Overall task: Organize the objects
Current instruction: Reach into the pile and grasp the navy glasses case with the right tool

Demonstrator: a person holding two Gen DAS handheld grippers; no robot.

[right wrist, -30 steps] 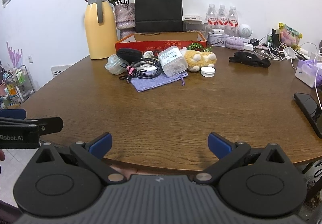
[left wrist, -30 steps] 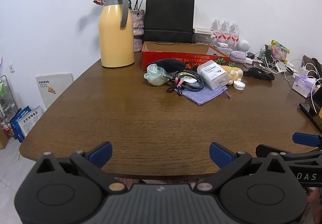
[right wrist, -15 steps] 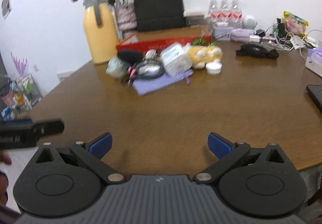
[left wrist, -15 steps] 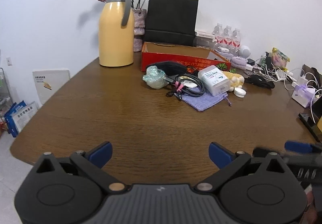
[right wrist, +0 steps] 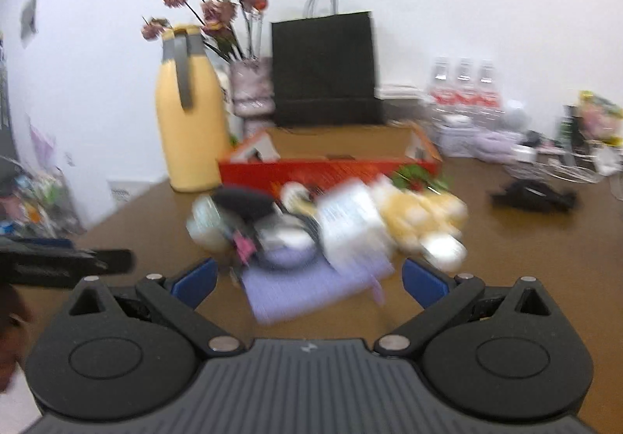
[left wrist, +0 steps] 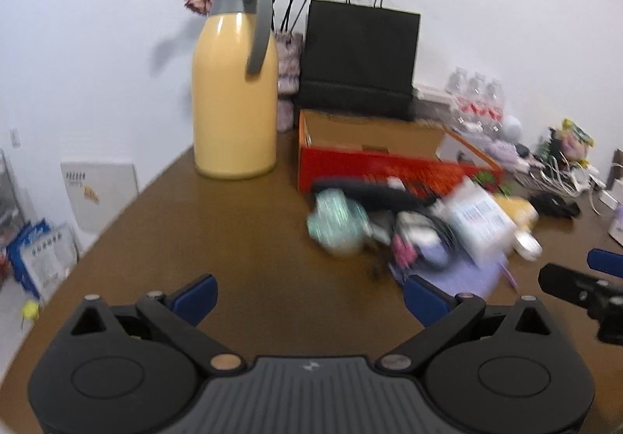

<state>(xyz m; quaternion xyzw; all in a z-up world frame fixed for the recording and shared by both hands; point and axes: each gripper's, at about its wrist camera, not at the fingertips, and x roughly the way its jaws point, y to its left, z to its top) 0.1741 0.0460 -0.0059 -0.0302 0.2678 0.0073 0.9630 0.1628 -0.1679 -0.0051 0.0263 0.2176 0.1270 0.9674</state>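
A blurred pile lies on the brown table in front of an open red cardboard box (left wrist: 389, 161) (right wrist: 327, 165): a pale green crumpled packet (left wrist: 337, 225), a coiled black cable (left wrist: 424, 235), a clear plastic container (left wrist: 481, 221) (right wrist: 350, 223), a purple cloth pouch (right wrist: 311, 286), a yellow plush toy (right wrist: 424, 212) and a small white lid (right wrist: 446, 253). My left gripper (left wrist: 309, 295) is open and empty, short of the pile. My right gripper (right wrist: 307, 280) is open and empty, just over the pouch's near edge.
A yellow thermos jug (left wrist: 233, 95), a vase of dried roses (right wrist: 249, 87) and a black paper bag (left wrist: 358, 64) stand behind the box. Water bottles (right wrist: 463, 91), cables and a black item (right wrist: 533, 196) lie at the right. The table edge falls off at left.
Both grippers have moved forward toward the pile, which now looks larger and blurred. Both stay open.
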